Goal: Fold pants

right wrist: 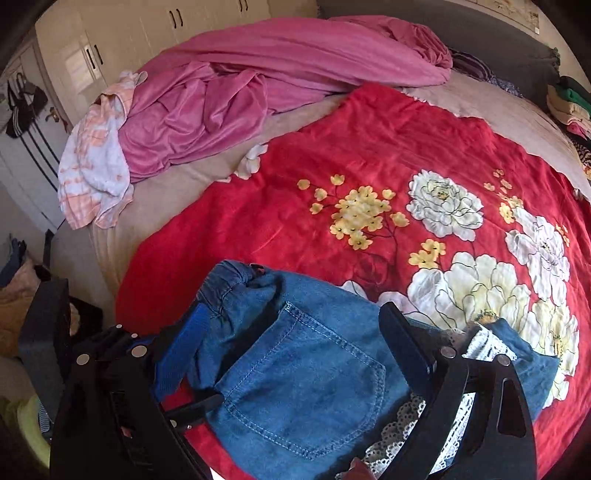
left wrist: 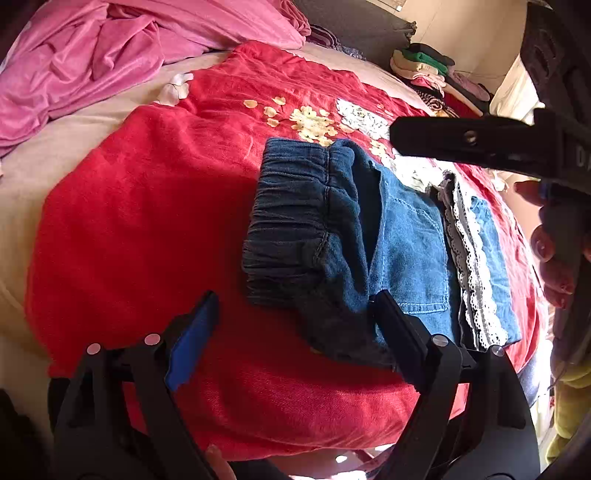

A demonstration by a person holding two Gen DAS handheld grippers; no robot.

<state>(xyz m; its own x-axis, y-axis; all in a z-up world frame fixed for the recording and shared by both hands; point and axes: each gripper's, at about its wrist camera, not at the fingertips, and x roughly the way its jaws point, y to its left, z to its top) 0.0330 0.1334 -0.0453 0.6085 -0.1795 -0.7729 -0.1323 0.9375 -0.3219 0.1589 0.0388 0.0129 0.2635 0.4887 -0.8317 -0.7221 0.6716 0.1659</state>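
Folded blue jeans [left wrist: 410,251] lie flat on a red floral blanket [left wrist: 147,221], elastic waistband to the left, back pocket up, white lace hem [left wrist: 469,266] at the right. My left gripper [left wrist: 295,325] is open just above the near edge of the waistband end, one finger over bare blanket, the other over denim. In the right wrist view my right gripper [right wrist: 291,332] is open and straddles the pocket part of the jeans [right wrist: 303,387] from above; its pads do not press the cloth. One black finger of it [left wrist: 461,142] shows in the left wrist view, held by a hand [left wrist: 554,258].
A heap of pink bedding [right wrist: 258,74] and a white-and-orange towel [right wrist: 92,173] lie at the bed's far left. Stacked folded clothes [left wrist: 424,62] sit at the far right corner. Wardrobe doors [right wrist: 129,33] stand behind. The bed edge runs close below the jeans.
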